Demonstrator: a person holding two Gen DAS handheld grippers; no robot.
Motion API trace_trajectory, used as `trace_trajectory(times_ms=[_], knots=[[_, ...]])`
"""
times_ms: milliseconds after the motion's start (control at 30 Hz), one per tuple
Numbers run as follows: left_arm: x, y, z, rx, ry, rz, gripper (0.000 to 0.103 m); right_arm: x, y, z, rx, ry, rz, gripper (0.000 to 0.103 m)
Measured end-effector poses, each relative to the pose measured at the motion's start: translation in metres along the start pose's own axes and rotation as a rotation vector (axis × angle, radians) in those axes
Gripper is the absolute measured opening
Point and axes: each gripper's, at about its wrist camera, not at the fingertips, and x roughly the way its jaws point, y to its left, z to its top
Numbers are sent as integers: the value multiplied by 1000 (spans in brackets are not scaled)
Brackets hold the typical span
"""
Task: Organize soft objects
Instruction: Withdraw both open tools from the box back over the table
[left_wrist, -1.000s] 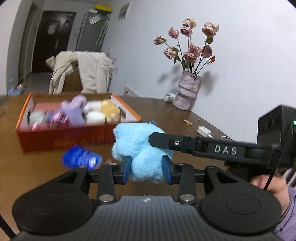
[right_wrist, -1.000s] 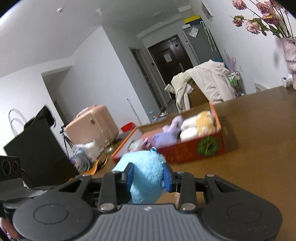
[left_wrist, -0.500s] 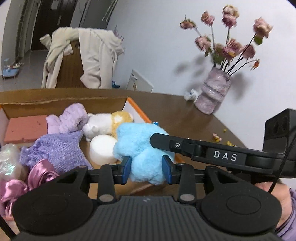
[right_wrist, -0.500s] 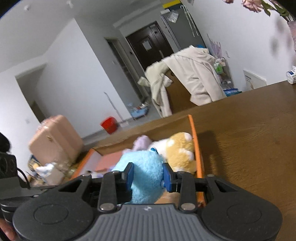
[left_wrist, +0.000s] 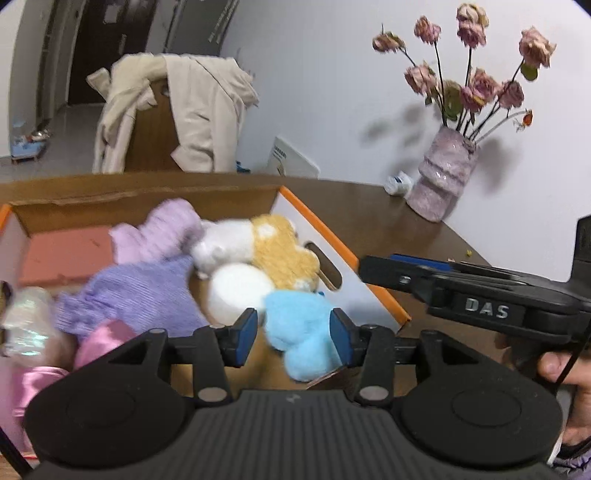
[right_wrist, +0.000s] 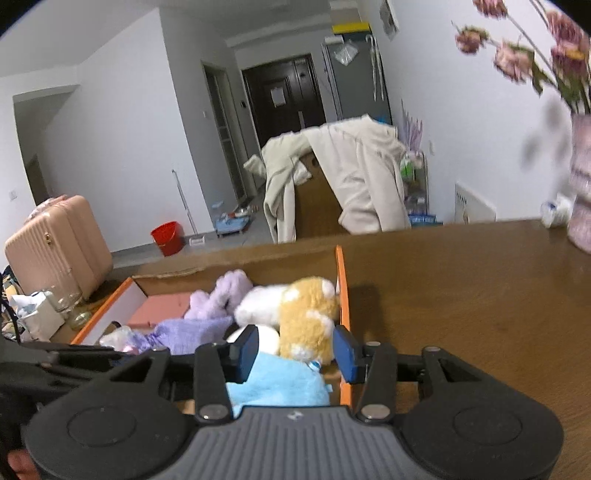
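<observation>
A light blue plush toy (left_wrist: 301, 330) lies in the near right corner of the orange-rimmed cardboard box (left_wrist: 334, 240), free of both grippers. My left gripper (left_wrist: 293, 334) is open just above it, jaws apart on either side. My right gripper (right_wrist: 297, 349) is open too, with the blue plush (right_wrist: 280, 382) below its jaws. The box (right_wrist: 341, 295) also holds a yellow-and-white plush (left_wrist: 273, 243), purple knit toys (left_wrist: 147, 273), a white round toy (left_wrist: 236, 291) and pink satin pieces (left_wrist: 99, 339).
The box sits on a brown wooden table (right_wrist: 461, 295). A pink vase of dried roses (left_wrist: 441, 177) stands at the back right by the wall. A chair draped with a beige coat (right_wrist: 343, 177) stands behind the table. A pink suitcase (right_wrist: 48, 240) is on the floor.
Both grippers were shut on the blue plush and carried it over the box. Now both have opened and the plush has dropped into the box's near right corner.
</observation>
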Motion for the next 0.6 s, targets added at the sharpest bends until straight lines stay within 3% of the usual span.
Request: trace_trajectory(times_ms=[267,433,600], knots=[[-89,-13,-7,55,-105,92,48,-68,9,7,-32,-68,25,53],[-151,-31,-36,97,-159,176,55,-124,21,-3,-71,-116,43,62],[-205,-44,-76,57,-203,212,63,-173,37,-34,-115,-135,65,69]])
